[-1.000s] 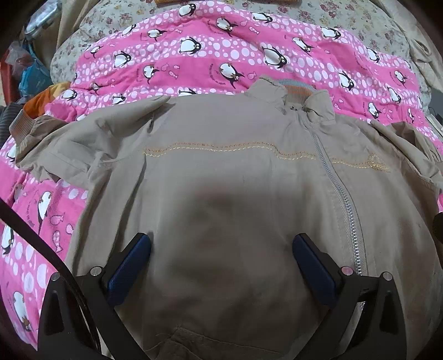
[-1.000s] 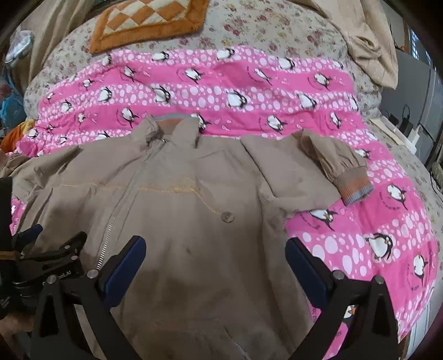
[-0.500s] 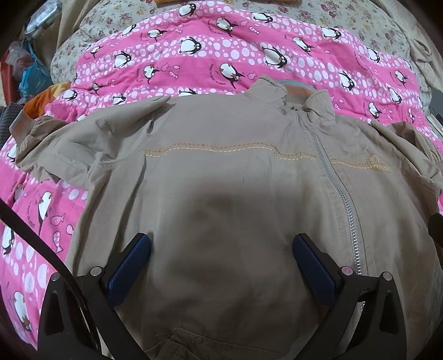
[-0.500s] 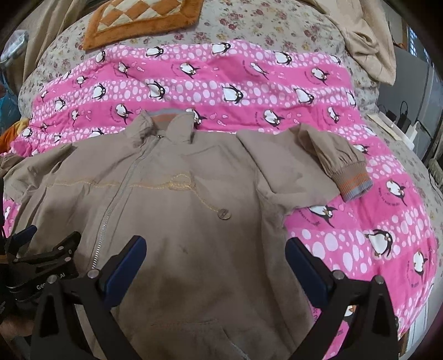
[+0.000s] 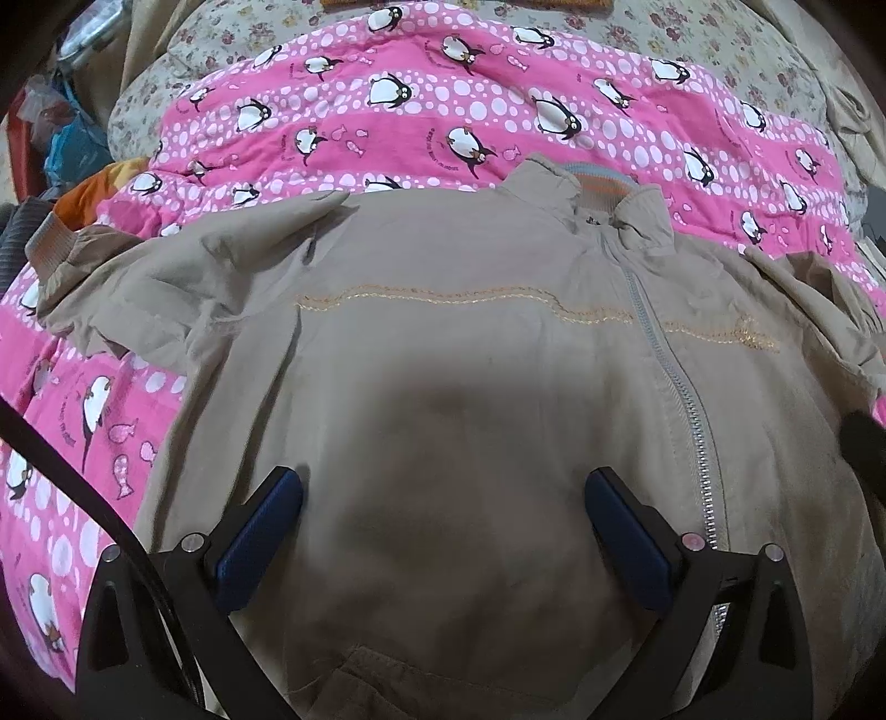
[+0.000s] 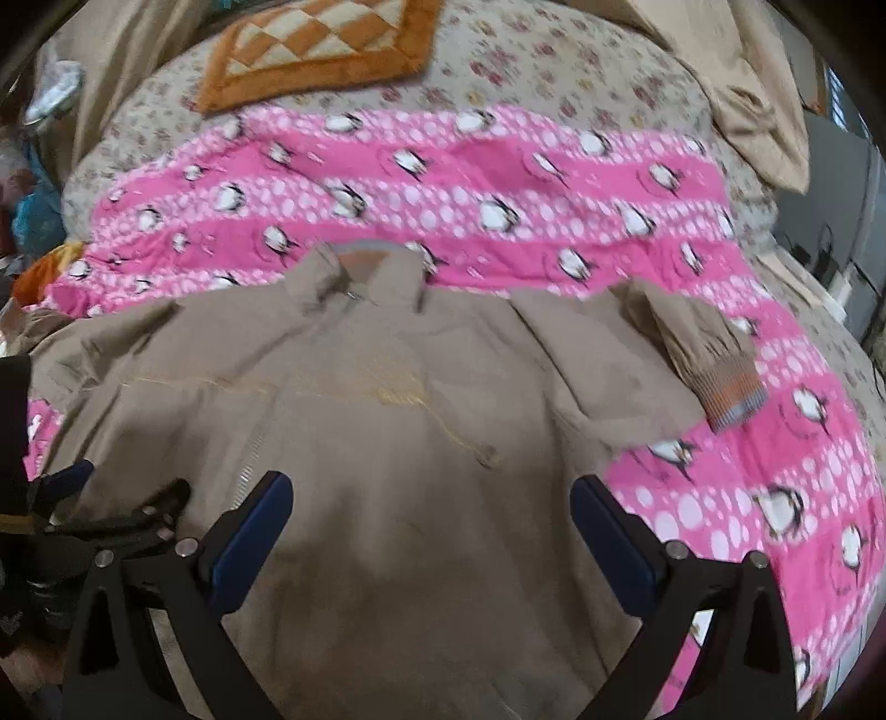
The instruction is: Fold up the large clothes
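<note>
Tan jacket (image 5: 454, 387) spread face up on pink blanket (image 5: 443, 111) on bed, collar (image 5: 592, 194) far side, zipper (image 5: 681, 399) closed down the front. Left sleeve (image 5: 127, 277) stretched out over blanket, ribbed cuff (image 5: 50, 243) at its end; right sleeve (image 6: 637, 354) bent outward, striped cuff (image 6: 731, 387) resting on blanket. No fold made yet, judging by flat layout. Looks like soft woven fabric, limp, light to medium weight, probably a bit slick; should drape and sag when lifted, zipper line stiffer than rest, ribbed cuffs thicker and easier to pinch. Best holds likely cuff or shoulder seam for sleeve folds, hem corners for body fold; pinching mid-panel risks gathering only top layer. Left tool (image 5: 443, 531) over lower front panel, fingers spread wide, nothing between them, contact with cloth unclear. Right tool (image 6: 432, 531) over right front, also spread wide and empty; view motion-blurred. Left tool partly seen at left edge of right view. Floral sheet (image 6: 554, 61) beyond blanket, checked orange cushion (image 6: 321, 44) at head of bed, beige cloth (image 6: 747, 99) at far right.
</note>
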